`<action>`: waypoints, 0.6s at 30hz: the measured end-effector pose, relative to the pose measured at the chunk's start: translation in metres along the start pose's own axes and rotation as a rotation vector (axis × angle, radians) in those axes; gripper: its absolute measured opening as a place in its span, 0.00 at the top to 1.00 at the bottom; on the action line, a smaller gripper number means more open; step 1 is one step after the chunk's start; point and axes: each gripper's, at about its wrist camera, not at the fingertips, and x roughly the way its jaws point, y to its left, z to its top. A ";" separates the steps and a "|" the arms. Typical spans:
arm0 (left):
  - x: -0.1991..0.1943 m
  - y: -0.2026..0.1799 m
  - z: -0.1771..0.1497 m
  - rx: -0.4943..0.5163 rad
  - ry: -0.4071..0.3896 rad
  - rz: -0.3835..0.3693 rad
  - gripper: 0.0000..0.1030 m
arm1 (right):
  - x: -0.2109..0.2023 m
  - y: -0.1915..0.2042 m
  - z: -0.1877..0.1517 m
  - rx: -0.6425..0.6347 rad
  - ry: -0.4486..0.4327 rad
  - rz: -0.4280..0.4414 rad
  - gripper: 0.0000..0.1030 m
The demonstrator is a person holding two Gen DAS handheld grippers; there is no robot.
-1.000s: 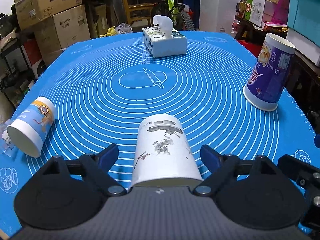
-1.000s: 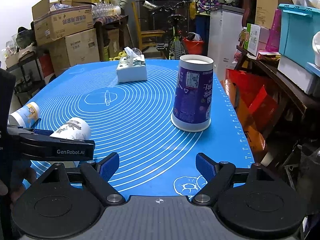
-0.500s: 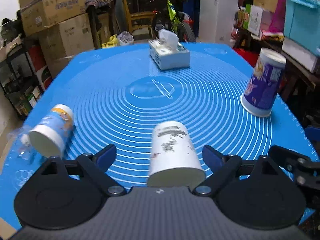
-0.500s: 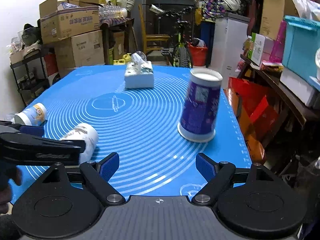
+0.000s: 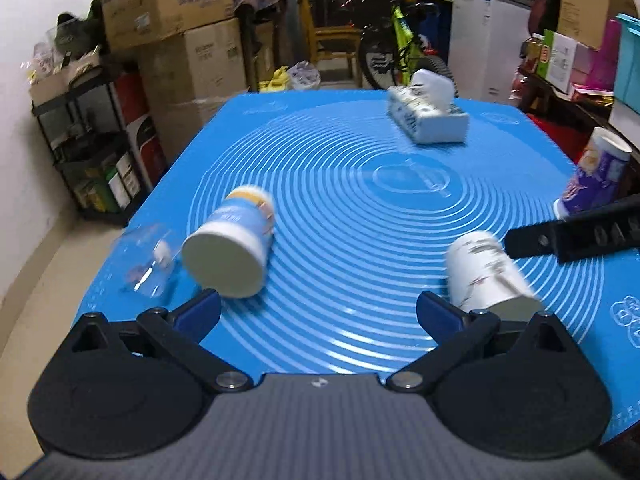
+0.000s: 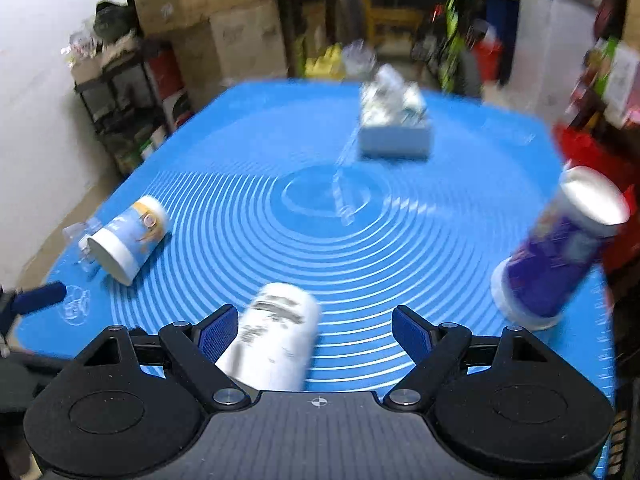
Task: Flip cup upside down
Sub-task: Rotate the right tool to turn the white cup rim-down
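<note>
Fingers (image 5: 198, 312) of left gripper (image 5: 318, 314) spread wide, holding nothing. Right gripper (image 6: 316, 334) likewise wide, empty; white cup (image 6: 276, 336) lying sideways, lower centre, beside its left finger.

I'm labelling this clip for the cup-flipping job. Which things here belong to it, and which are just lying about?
Job:
white cup, on its side
blue-and-yellow cup, on its side
purple cup, standing rim down
left gripper, open
right gripper, open

Lying about:
tissue box
clear plastic piece
</note>
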 end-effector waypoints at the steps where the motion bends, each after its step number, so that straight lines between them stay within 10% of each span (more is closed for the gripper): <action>1: 0.002 0.002 -0.001 -0.001 0.004 0.003 0.00 | 0.009 0.001 0.005 0.014 0.041 0.019 0.16; 11: 0.009 0.010 -0.008 0.021 0.009 0.015 0.00 | 0.072 0.006 0.021 0.092 0.273 0.100 0.37; 18: 0.010 0.012 -0.010 0.010 0.004 0.012 0.00 | 0.035 0.022 -0.003 -0.115 -0.142 -0.087 0.39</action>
